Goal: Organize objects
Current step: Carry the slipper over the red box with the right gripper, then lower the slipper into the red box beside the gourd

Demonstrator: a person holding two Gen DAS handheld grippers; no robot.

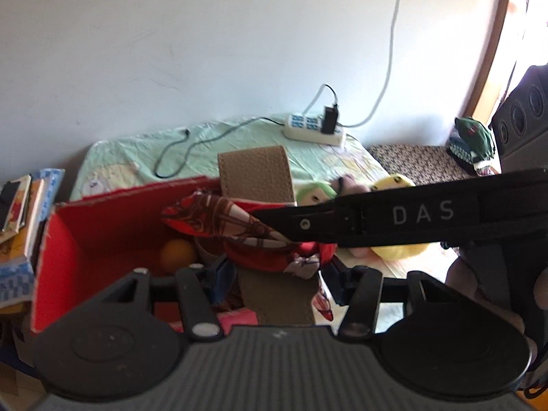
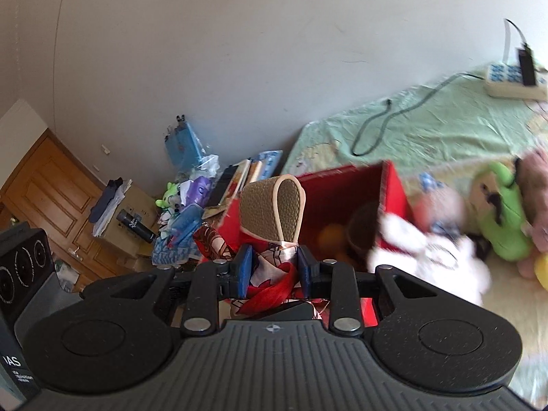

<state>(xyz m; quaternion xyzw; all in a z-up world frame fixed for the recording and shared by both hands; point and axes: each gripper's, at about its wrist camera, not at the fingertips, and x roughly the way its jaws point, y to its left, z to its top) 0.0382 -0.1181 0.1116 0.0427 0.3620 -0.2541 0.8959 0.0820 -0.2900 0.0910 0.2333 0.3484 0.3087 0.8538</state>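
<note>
Right wrist view: my right gripper (image 2: pixel 272 269) pinches the red patterned scarf (image 2: pixel 274 274) between its blue pads (image 2: pixel 246 269), just over the red box (image 2: pixel 342 198). The left gripper (image 1: pixel 277 279) spreads wide beneath the same cloth, gripping nothing, I think. I should lower straight down past the tan strap (image 2: pixel 270 212) before letting go.

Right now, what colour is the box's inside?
Red; the box interior shows best in the left wrist view.
</note>
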